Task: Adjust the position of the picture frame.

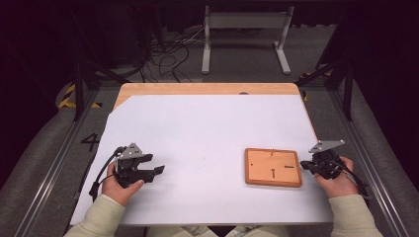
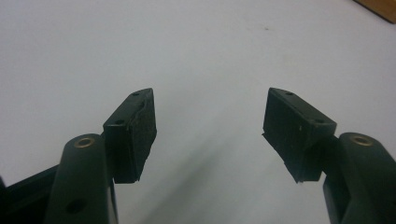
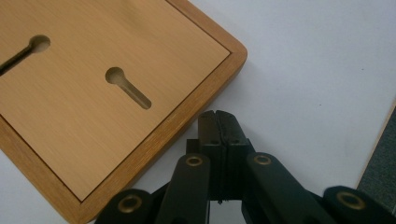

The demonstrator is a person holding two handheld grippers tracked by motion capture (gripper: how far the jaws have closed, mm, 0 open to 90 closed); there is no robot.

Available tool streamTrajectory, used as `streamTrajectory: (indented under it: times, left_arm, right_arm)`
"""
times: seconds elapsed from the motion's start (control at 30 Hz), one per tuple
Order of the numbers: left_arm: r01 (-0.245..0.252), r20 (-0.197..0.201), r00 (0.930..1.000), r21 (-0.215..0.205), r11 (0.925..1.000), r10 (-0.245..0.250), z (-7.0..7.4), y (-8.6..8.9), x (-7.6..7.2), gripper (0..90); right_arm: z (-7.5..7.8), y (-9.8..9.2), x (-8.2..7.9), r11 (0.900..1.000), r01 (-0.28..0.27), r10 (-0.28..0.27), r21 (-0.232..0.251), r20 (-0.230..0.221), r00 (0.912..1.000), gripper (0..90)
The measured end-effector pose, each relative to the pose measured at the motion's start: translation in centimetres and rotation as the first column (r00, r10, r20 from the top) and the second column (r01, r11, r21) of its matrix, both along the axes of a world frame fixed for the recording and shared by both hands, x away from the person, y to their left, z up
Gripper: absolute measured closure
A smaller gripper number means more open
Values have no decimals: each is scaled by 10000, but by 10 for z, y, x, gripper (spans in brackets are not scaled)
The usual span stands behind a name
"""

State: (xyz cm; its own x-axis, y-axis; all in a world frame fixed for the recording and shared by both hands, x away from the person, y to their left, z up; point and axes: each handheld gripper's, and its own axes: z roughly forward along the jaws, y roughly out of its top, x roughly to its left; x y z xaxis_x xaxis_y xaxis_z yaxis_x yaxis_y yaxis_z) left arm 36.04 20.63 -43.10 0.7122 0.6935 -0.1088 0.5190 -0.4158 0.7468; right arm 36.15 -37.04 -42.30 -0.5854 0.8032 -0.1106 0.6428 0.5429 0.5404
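- The wooden board (image 1: 273, 167), a rectangular piece with a raised rim and keyhole-shaped slots in its panel, lay flat on the white sheet (image 1: 207, 133) that covered the table, toward the person's right side
- The right gripper (image 1: 305, 166) rested just beside the board's right edge; in the right gripper view its two black jaws were pressed together with nothing between them, their tips just off the board's (image 3: 116, 93) rounded rim near a corner
- Whether those tips actually touched the rim could not be told
- The left gripper (image 1: 157, 170) sat well apart from the board, over bare white sheet on the left side, held in the left hand (image 1: 121, 185)
- In the left gripper view its jaws stood wide apart and empty, the dark pads (image 2: 140, 135) facing each other above the sheet (image 2: 187, 46)
- The right hand (image 1: 338, 182) held its gripper low at the sheet's right edge
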Motion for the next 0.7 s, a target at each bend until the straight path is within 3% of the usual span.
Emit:
streamTrajectory:
  times: [0.43,0.57,0.7]
  left_arm:
    - [-27,9,10000,134,9999,27,-1,-2,2,348]
    - [18,-43,10000,153,9999,-18,-2,-2,3,348]
    - [-6,-96,10000,87,10000,6,-2,-3,3,348]
  right_arm:
    - [-4,12,3,9982,197,-207,-565,-164,9997,900]
    - [-4,24,5,9982,-72,62,-591,-171,9998,900]
    - [-5,45,6,9962,-690,679,-533,-218,9975,900]
